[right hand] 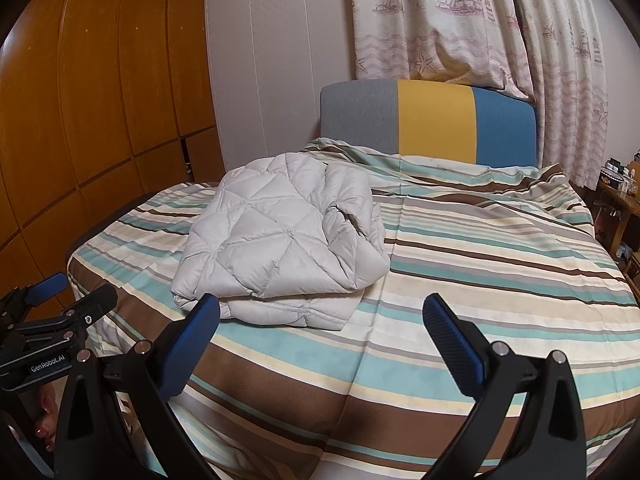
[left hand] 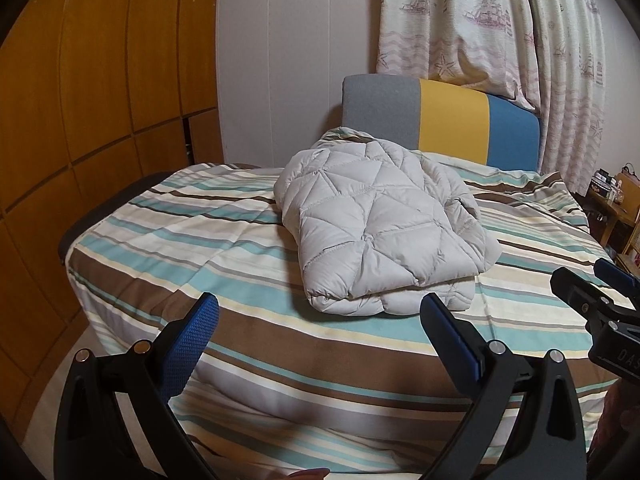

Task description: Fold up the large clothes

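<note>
A pale grey quilted jacket point(left hand: 376, 224) lies folded into a thick bundle on the striped bed; the right wrist view shows the same jacket point(right hand: 280, 240) left of centre. My left gripper point(left hand: 320, 312) hovers open just short of the bundle's near edge, nothing between its blue pads point(left hand: 192, 344). My right gripper point(right hand: 322, 312) is also open and empty, held over the bedspread to the right of the jacket's near corner. Each gripper shows at the edge of the other's view: the right one point(left hand: 592, 284) and the left one point(right hand: 68, 292).
The striped bedspread point(right hand: 480, 264) covers the whole bed. A grey, yellow and blue headboard point(left hand: 448, 120) stands at the far end under patterned curtains point(right hand: 460, 20). Wooden wardrobe doors point(left hand: 100, 100) line the left side. A cluttered wooden shelf point(right hand: 624, 200) sits at the right.
</note>
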{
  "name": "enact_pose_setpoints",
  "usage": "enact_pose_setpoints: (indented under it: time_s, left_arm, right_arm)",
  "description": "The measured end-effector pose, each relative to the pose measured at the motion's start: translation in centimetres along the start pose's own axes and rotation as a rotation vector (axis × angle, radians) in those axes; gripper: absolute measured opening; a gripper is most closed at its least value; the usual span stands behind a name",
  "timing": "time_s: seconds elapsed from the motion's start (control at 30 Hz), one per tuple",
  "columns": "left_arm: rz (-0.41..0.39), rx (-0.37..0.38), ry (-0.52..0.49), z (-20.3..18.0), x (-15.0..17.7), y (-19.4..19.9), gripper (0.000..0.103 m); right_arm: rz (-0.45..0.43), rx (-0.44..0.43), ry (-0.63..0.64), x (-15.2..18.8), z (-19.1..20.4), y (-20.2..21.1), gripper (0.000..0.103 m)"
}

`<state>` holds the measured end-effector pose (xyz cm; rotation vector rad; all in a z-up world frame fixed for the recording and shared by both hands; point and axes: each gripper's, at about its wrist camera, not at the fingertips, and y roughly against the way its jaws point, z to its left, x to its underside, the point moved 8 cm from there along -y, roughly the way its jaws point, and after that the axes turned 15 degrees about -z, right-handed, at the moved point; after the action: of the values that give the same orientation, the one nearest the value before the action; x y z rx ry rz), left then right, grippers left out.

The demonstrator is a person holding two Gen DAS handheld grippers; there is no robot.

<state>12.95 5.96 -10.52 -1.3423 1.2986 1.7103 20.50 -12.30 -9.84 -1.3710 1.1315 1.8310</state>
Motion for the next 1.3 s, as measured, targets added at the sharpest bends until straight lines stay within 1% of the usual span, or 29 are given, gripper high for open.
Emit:
enact_pose_setpoints:
  time_s: [1.3]
  left_arm:
    - [0.004, 0.005, -0.007, -0.18, 0.32, -0.07, 0.1]
  right_arm:
    - [0.023, 0.0, -0.014, 0.58, 0.5, -0.21, 0.101]
